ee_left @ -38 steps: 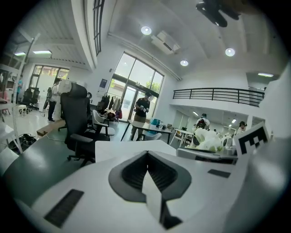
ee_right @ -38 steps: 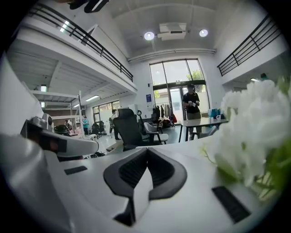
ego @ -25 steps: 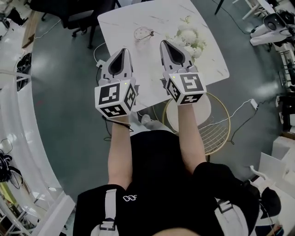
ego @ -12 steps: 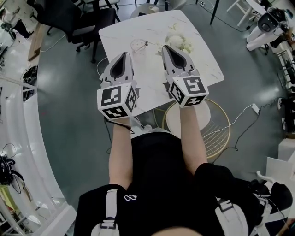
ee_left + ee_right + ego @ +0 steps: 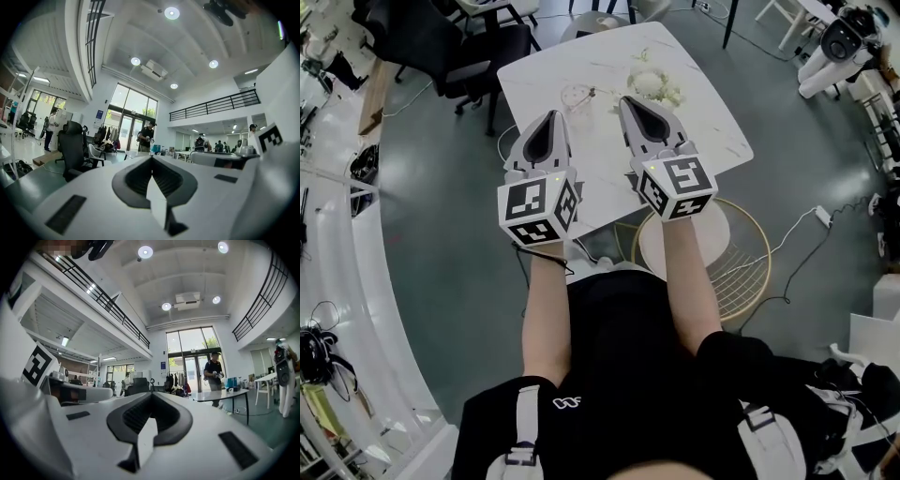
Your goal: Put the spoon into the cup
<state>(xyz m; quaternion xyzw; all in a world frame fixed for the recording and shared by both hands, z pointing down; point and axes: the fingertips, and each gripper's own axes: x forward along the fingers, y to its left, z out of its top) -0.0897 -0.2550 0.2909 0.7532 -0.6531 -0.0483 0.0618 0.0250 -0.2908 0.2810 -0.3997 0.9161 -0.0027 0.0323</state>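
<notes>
A small clear glass cup (image 5: 575, 94) stands on the white marble table (image 5: 712, 122), near its far left part. A thin piece juts from the cup's right side; it may be the spoon, but it is too small to tell. My left gripper (image 5: 551, 115) is held level over the table's front left, shut and empty, its tip just short of the cup. My right gripper (image 5: 630, 99) is level beside it, also shut with nothing held, between the cup and the flowers. Both gripper views look out across the room, showing closed jaws (image 5: 151, 158) (image 5: 151, 394) and no table.
A bunch of white flowers (image 5: 656, 84) lies on the table right of the cup. A round stool with a gold wire frame (image 5: 741, 253) stands below the table's front right. A black office chair (image 5: 478, 42) is at the far left. Cables run over the floor.
Both grippers have lifted slightly and stay shut. The table and cup now sit lower in the head view, nearer the gripper tips.
</notes>
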